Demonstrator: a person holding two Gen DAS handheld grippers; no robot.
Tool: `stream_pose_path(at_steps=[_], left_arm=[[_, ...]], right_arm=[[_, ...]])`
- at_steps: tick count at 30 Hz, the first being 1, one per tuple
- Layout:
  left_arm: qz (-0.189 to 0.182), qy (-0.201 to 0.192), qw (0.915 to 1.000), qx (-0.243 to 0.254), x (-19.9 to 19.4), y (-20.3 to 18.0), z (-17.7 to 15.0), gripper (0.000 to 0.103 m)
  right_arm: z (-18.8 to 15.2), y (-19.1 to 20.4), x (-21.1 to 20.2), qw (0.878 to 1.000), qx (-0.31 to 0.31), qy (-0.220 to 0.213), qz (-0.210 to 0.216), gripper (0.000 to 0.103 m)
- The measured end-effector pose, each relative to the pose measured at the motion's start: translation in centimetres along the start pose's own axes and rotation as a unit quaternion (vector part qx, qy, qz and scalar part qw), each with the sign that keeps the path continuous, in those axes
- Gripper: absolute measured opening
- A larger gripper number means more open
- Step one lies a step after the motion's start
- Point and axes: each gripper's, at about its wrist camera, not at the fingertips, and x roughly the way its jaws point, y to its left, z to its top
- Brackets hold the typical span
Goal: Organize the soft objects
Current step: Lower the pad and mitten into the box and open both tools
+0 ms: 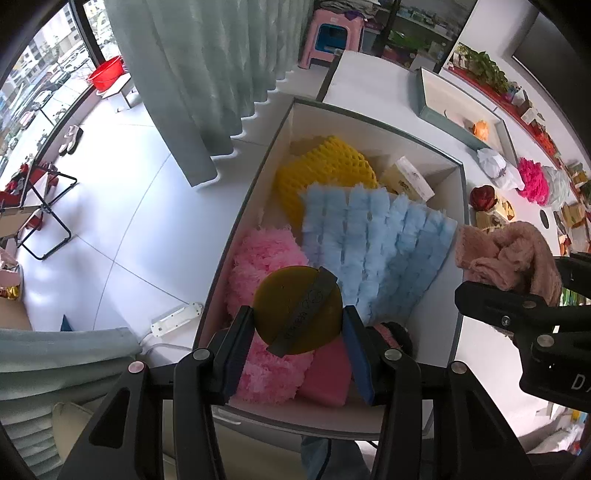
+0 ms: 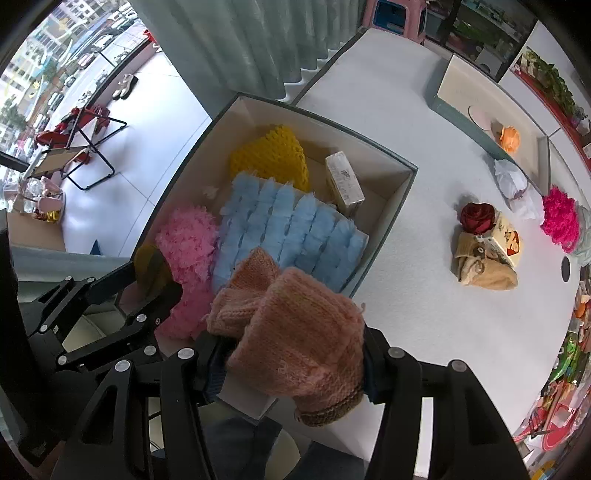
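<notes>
left claw [image 1: 299,325] gripping yellow disc [image 1: 295,308], right claw [image 2: 291,363] gripping pink knit [image 2: 295,339]

I seem to be in a lived-in home room: pale green curtains [image 1: 207,74] on a tall street-side window [image 1: 40,81], a pink plastic stool [image 1: 332,33] far off, potted plants [image 1: 484,68] on the right.

The right gripper [image 2: 295,365] is clamped on a pink knit hat [image 2: 295,343] right over the near edge of the open box [image 2: 399,206]. Inside there's a blue fluffy pad [image 2: 288,229], a pink fuzzy thing [image 2: 188,240] and a yellow foam net [image 2: 273,155].
</notes>
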Motion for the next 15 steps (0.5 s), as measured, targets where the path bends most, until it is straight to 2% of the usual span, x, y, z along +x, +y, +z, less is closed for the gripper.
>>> stream_pose_path(at_steps=[15], left_arm=[[-0.006,0.019,0.9998,0.003,1.2,-0.2,-0.2,0.050]], right_arm=[[0.5,0.1,1.5,1.000,0.005,0.018,-0.005,0.061]])
